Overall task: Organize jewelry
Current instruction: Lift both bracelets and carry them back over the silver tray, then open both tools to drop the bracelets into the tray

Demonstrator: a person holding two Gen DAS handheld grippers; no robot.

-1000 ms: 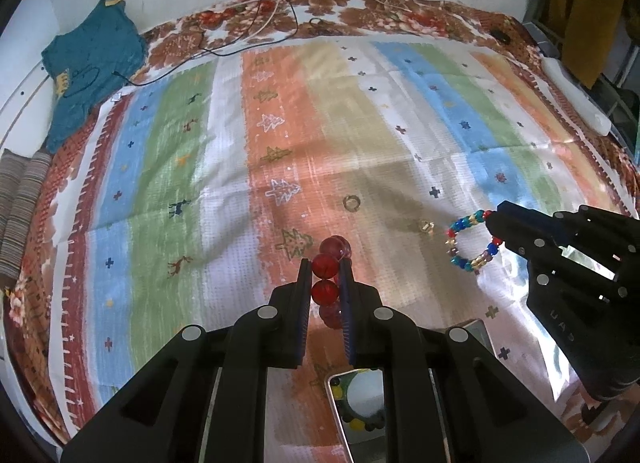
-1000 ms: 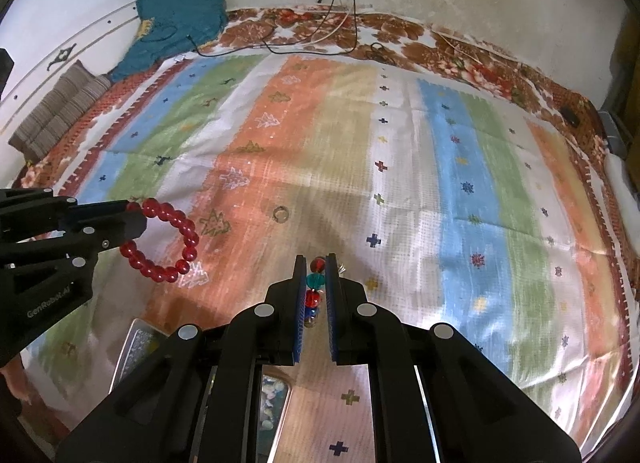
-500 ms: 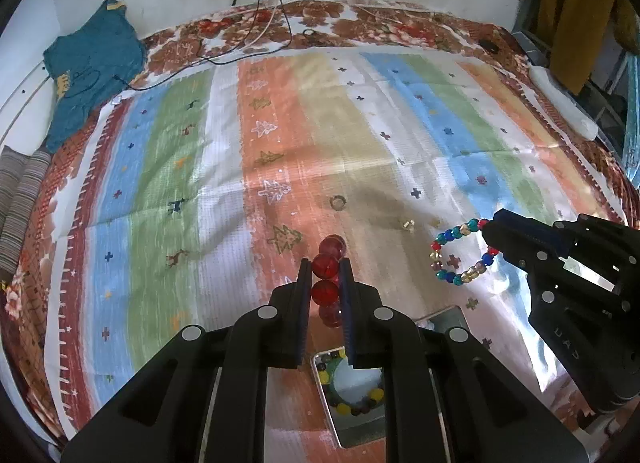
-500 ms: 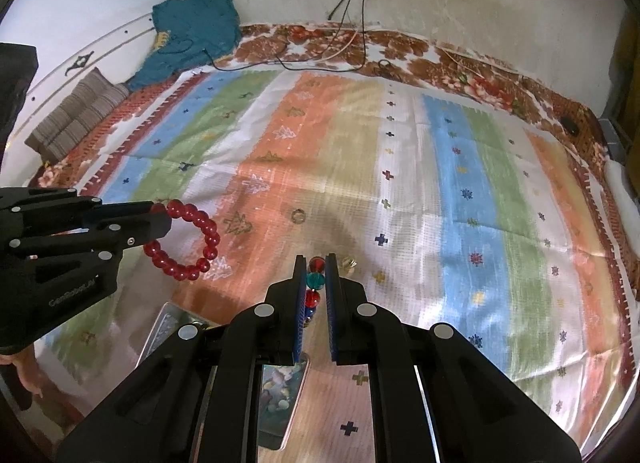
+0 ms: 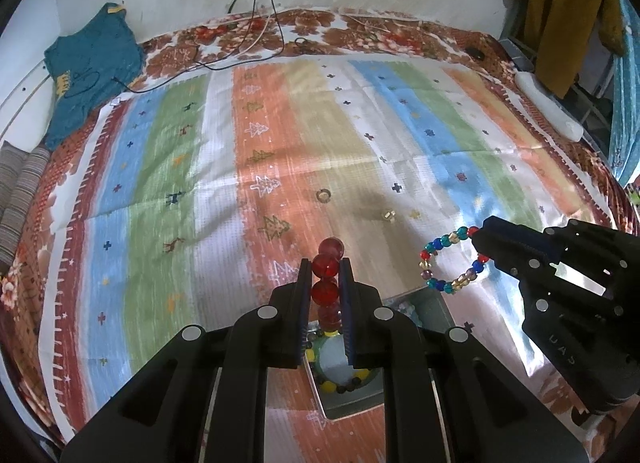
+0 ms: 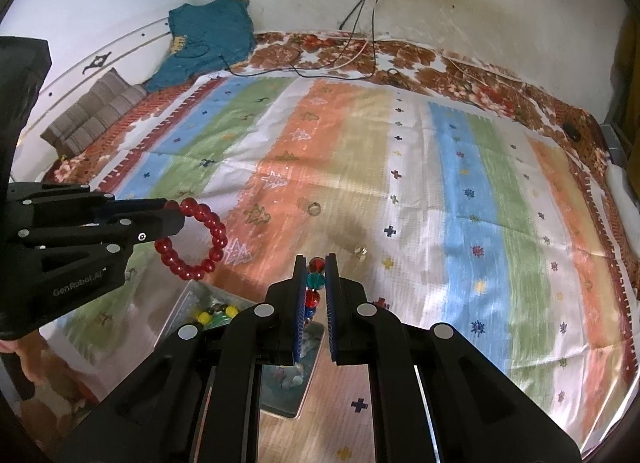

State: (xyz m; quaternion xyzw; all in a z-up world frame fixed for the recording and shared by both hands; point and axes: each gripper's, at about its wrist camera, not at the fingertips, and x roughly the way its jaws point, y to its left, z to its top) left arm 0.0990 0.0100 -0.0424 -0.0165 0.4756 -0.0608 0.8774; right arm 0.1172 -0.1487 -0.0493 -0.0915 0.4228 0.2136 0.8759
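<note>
Left wrist: red bracelet [image 5: 327, 277] clamped in left hand-held gripper [image 5: 324, 283].

A striped woven sheet [image 5: 224, 167] in orange, blue, green and white covers a brown floral bedspread [image 5: 360, 29]. A stained white wall [image 6: 460, 3] rises behind, black cables [image 6: 360, 7] hanging from a socket. A teal garment [image 5: 88, 67] and mustard cloth [image 5: 560, 3] hang at the edges
</note>
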